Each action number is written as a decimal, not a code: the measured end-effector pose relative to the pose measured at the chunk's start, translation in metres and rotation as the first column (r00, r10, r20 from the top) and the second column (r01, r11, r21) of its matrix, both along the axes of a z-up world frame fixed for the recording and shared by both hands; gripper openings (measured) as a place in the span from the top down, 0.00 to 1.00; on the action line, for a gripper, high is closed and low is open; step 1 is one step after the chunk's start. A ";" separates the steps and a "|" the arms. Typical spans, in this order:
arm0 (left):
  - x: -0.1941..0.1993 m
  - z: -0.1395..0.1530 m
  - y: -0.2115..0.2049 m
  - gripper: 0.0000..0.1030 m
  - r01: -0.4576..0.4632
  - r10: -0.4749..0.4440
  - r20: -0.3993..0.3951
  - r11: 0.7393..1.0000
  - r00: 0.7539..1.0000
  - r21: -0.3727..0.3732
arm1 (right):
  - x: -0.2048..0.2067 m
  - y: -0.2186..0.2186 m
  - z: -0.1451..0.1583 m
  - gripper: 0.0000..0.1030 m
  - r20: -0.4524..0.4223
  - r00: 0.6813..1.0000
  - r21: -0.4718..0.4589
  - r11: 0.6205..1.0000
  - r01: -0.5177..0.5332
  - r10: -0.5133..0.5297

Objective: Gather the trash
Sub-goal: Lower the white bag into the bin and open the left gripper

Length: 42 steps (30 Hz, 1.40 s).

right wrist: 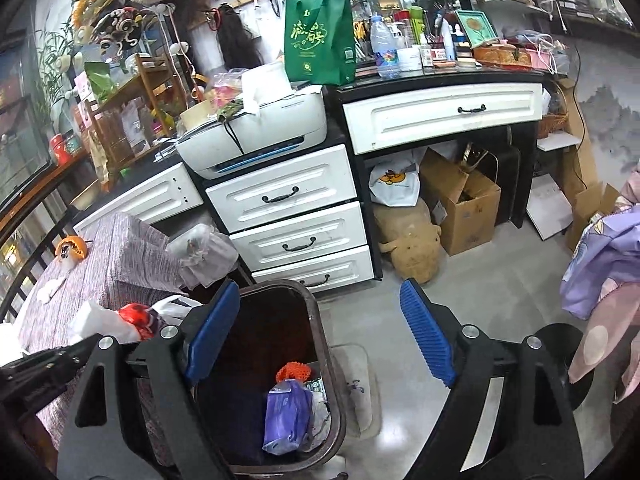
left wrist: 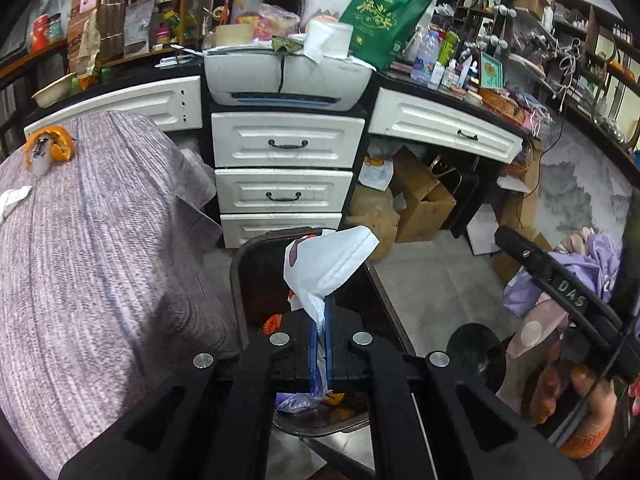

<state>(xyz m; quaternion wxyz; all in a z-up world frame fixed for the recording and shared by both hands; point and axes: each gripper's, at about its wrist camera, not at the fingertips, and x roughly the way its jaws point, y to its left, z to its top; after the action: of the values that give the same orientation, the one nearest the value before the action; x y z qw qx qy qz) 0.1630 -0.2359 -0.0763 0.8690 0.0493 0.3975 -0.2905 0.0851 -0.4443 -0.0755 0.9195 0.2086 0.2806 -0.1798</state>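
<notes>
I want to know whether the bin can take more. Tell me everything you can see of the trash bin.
The bin is dark brown, looks plastic, rectangular with rounded corners, open-topped and upright on the floor beside the cloth-covered table. It is mostly empty: a purple wrapper, an orange net and scraps lie at the bottom. The left gripper holds a white wrapper above it.

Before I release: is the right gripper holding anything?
No. The right gripper is open over the bin, with nothing between its blue pads.
</notes>
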 end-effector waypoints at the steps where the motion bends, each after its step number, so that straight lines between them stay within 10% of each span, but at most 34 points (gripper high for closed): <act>1: 0.001 -0.002 -0.003 0.97 0.000 0.000 -0.002 1.000 1.000 0.007 | 0.000 -0.001 0.000 0.21 0.001 1.000 0.001 1.000 0.001 -0.001; 10: 0.013 -0.026 -0.023 0.90 0.037 -0.034 -0.071 0.998 0.997 0.046 | -0.002 -0.003 -0.005 0.21 -0.006 1.000 0.015 1.000 0.006 -0.006; 14: 0.009 -0.026 -0.016 0.29 0.018 -0.017 -0.059 1.000 0.998 0.014 | -0.004 -0.004 -0.005 0.21 -0.004 1.000 0.017 1.000 0.011 -0.011; 42: -0.023 0.017 0.052 0.13 -0.040 0.041 0.049 0.999 0.998 -0.021 | 0.012 0.029 0.007 0.15 -0.010 0.993 0.018 0.993 -0.118 0.119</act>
<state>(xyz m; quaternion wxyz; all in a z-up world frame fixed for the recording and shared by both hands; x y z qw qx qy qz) 0.1398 -0.1835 -0.0596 0.8846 0.0397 0.3740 -0.2756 0.0968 -0.4157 -0.0687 0.9251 0.1986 0.2992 -0.1236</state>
